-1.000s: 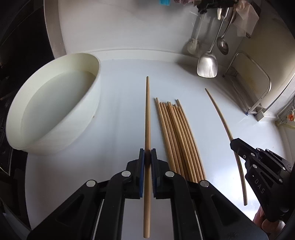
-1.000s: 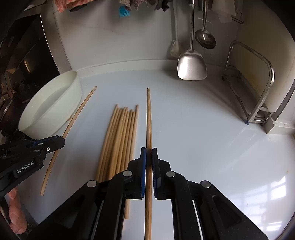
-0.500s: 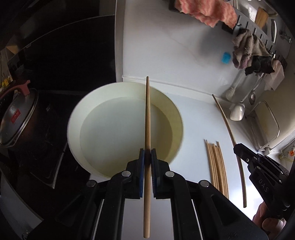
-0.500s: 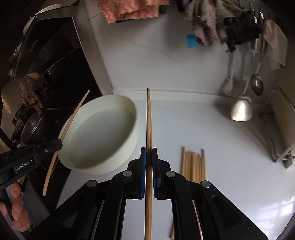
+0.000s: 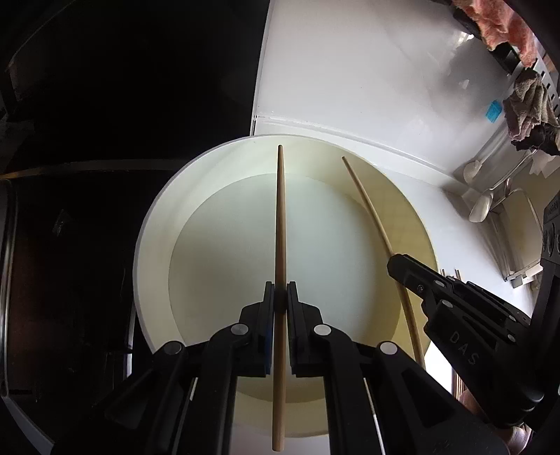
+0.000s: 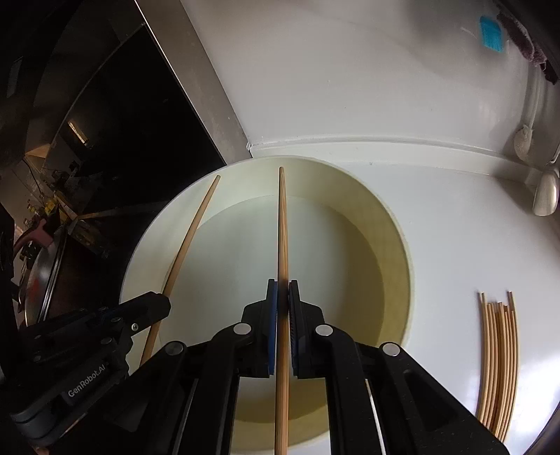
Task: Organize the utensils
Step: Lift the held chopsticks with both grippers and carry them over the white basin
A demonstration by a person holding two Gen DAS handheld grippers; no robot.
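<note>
Both grippers are over the white bowl [image 5: 154, 224]. The left gripper [image 5: 280, 297] is clamped on one chopstick [image 5: 280, 224], the right gripper [image 6: 282, 297] on another chopstick [image 6: 282, 224]. Remaining chopstick bundle [image 6: 497, 367] lies right of the bowl.

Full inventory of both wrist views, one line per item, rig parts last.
basin: 1, white, on the counter under both grippers
held chopsticks: 2, light wood, one per gripper, above the basin
chopstick bundle: count unclear, light wood, on the counter right of the basin
counter: 1, white, under the basin
cloths: several, pink and grey-brown, hung on the wall at upper right
hanging utensils: at least 2, metal and white, on the right wall
blue tag: 1, blue, on the wall
left gripper: 1, black, shut on a chopstick
right gripper: 1, black, shut on a chopstick
</note>
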